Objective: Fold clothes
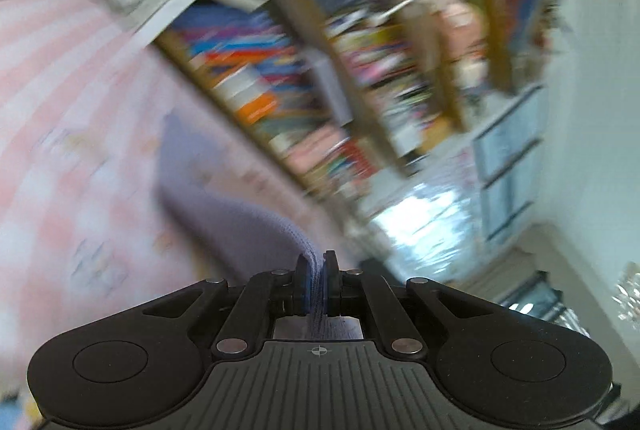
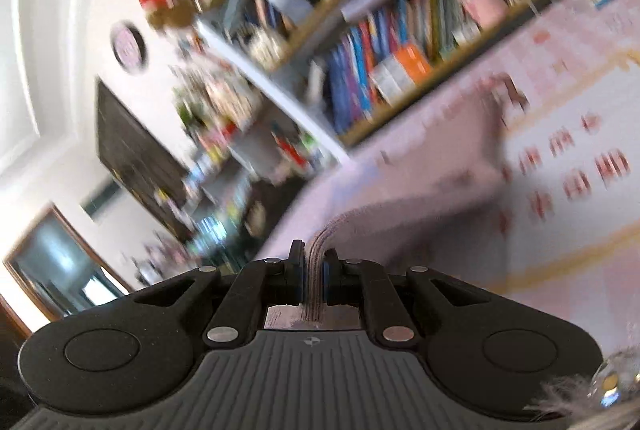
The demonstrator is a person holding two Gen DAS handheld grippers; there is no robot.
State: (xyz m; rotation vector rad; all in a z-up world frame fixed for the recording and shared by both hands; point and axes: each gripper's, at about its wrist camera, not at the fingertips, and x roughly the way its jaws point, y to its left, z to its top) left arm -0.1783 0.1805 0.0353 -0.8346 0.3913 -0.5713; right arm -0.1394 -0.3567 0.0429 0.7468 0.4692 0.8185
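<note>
A lavender knitted garment [image 1: 224, 214] hangs lifted above a pink checked bedspread [image 1: 60, 150]. My left gripper [image 1: 316, 262] is shut on a ribbed edge of the garment, which runs away to the left. In the right wrist view my right gripper [image 2: 314, 254] is shut on another ribbed edge of the same garment [image 2: 420, 190], which stretches away to the right over the bedspread [image 2: 580, 214]. Both views are tilted and blurred by motion.
A tall bookshelf full of colourful books [image 1: 320, 70] stands behind the bed and also shows in the right wrist view [image 2: 380, 42]. A white wall, a round wall piece [image 2: 129, 48] and a dark panel [image 2: 132, 158] are at the left.
</note>
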